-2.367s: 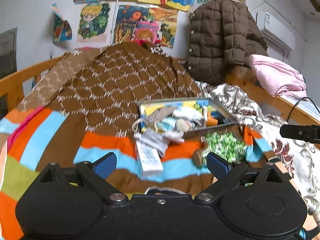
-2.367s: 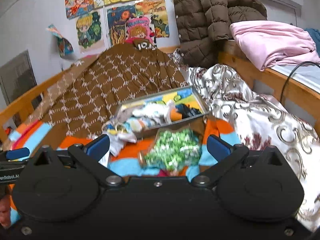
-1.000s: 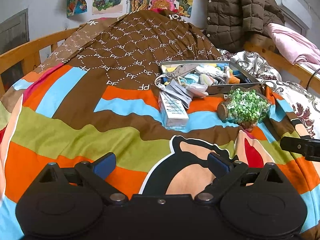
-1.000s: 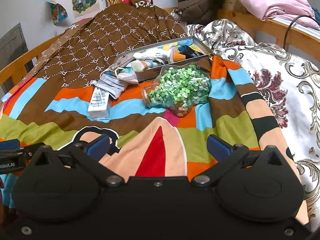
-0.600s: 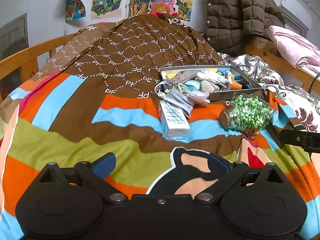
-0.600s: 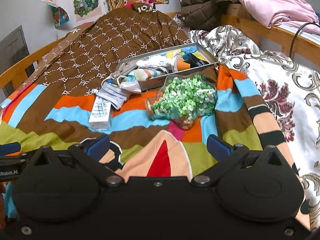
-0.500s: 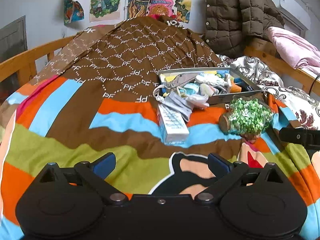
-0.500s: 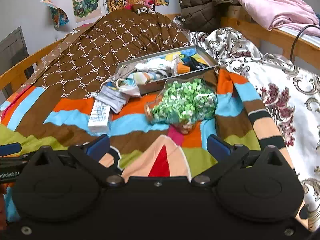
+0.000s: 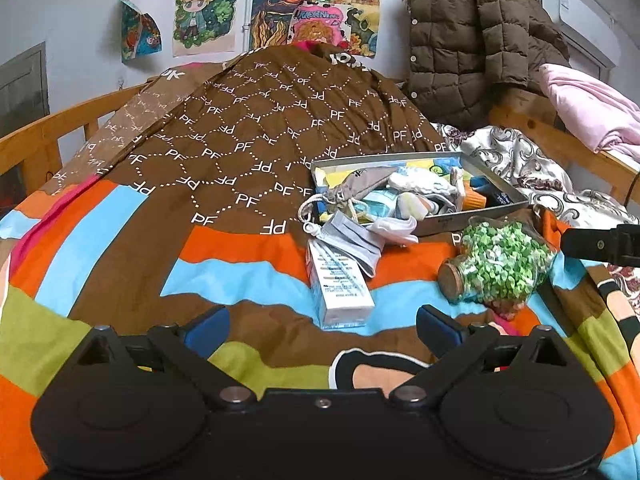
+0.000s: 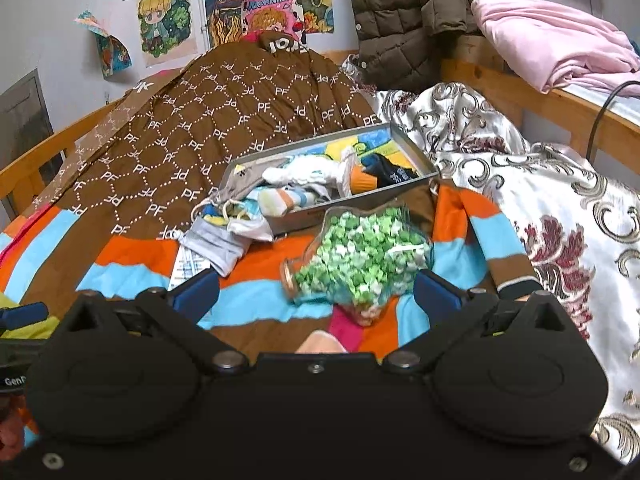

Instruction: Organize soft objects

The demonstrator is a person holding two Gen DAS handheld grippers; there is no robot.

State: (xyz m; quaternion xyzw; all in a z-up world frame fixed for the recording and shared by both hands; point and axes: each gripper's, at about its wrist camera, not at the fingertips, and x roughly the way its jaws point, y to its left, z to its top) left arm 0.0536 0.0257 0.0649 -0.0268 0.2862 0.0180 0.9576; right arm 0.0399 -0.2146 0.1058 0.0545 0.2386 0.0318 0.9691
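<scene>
In the left wrist view, the left gripper (image 9: 323,325) is held wide and empty; the grey face mask (image 9: 352,241) is seen just above centre, draped over the white carton (image 9: 339,284), whose long axis runs up the frame. Bare blanket (image 9: 120,248) lies at the left

In the right wrist view, the right gripper (image 10: 316,292) is likewise spread wide, empty, with the star-filled jar (image 10: 360,264) directly between its fingers and the metal tray (image 10: 416,158) of soft things above; the mask sits at centre left, judged nearer the left gripper

Socks (image 9: 416,204) and pouch (image 9: 360,186) crowd the tray (image 9: 472,218); grey mask (image 9: 352,240) spills out.
</scene>
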